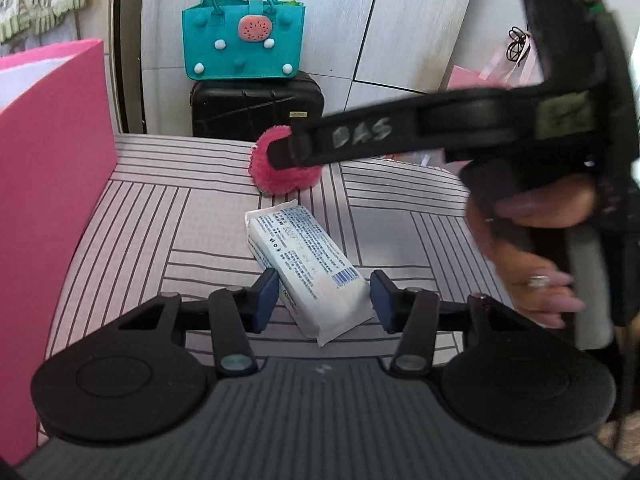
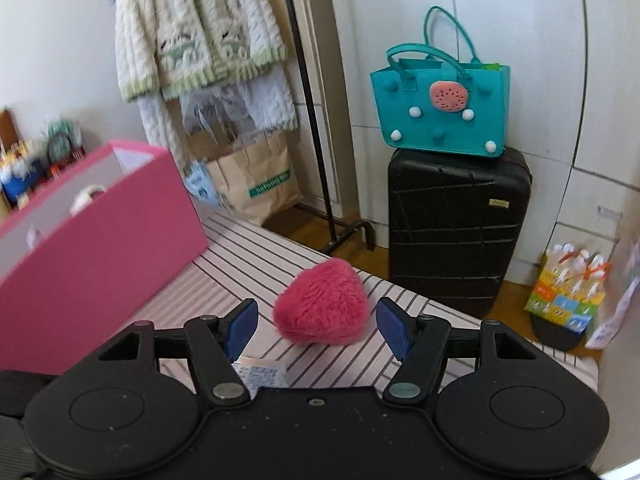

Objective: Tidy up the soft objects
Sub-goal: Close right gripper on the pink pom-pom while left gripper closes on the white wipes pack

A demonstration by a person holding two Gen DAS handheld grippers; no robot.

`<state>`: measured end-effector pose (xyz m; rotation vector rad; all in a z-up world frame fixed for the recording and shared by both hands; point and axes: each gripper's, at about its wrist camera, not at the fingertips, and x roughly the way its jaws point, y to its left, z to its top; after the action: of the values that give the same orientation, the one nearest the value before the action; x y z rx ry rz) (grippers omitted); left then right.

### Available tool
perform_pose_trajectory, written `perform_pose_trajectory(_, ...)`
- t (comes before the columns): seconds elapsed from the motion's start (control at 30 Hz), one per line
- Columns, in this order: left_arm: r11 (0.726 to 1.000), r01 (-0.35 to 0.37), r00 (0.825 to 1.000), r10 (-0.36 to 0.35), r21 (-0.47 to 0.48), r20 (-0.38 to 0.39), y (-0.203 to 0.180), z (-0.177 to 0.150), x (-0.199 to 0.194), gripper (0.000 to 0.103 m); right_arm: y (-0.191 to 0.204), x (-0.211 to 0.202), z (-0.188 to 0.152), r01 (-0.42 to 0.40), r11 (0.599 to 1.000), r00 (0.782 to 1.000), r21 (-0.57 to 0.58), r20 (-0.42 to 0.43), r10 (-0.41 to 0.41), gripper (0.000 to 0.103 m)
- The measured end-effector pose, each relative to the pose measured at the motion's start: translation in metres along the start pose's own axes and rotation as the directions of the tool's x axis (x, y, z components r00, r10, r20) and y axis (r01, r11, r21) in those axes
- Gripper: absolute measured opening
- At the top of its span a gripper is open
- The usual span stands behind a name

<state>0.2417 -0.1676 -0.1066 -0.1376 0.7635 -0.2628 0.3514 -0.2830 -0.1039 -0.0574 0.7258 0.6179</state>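
Left wrist view shows the left gripper [image 1: 324, 300] lowered over a white tissue pack [image 1: 308, 264] lying slantwise on the striped bedspread [image 1: 160, 220]. Its blue pads stand on either side of the pack's near end, the left one at or nearly at the wrapper, the right one a little clear of it; the jaws are apart and nothing is pinched yet. Farther off, the right gripper [image 2: 316, 330] reaches toward a pink plush heart [image 2: 322, 308], which lies between its spread pads without either pressing on it, so that gripper holds nothing either.

For a sound grip on the pack, the left pads would best close squarely across its short width, rather than on the loose sealed flap at the corner, since soft wrapping is likely to slip or crumple. The heart should squash easily, so a grip across its middle seems safer than one at the fur's edge. A pink box [image 2: 100, 216] stands open just to the left and is probably where both belong.

The box's inside is mostly hidden; only a pale, blurred shape shows in it. In the left view the right gripper's arm covers part of the heart, and the pack's print is too small to read.
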Motion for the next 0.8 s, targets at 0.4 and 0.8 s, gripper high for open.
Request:
perform_pose_trajectory(0.4, 0.999, 0.032, 0.999, -0.031, 0.010, -0.007, 0.007, 0.001, -0.001, 0.043, 0.003, 0.026, -0.001, 0.075, 0.997, 0.997, -0.032, -0.018, -0.076, 0.070)
perform_pose_trajectory(0.8, 0.999, 0.035, 0.999, -0.035, 0.014, -0.001, 0.013, 0.004, -0.012, 0.041, 0.014, -0.016, -0.016, 0.126, 0.989, 0.992, 0.077, -0.029, -0.124, 0.051)
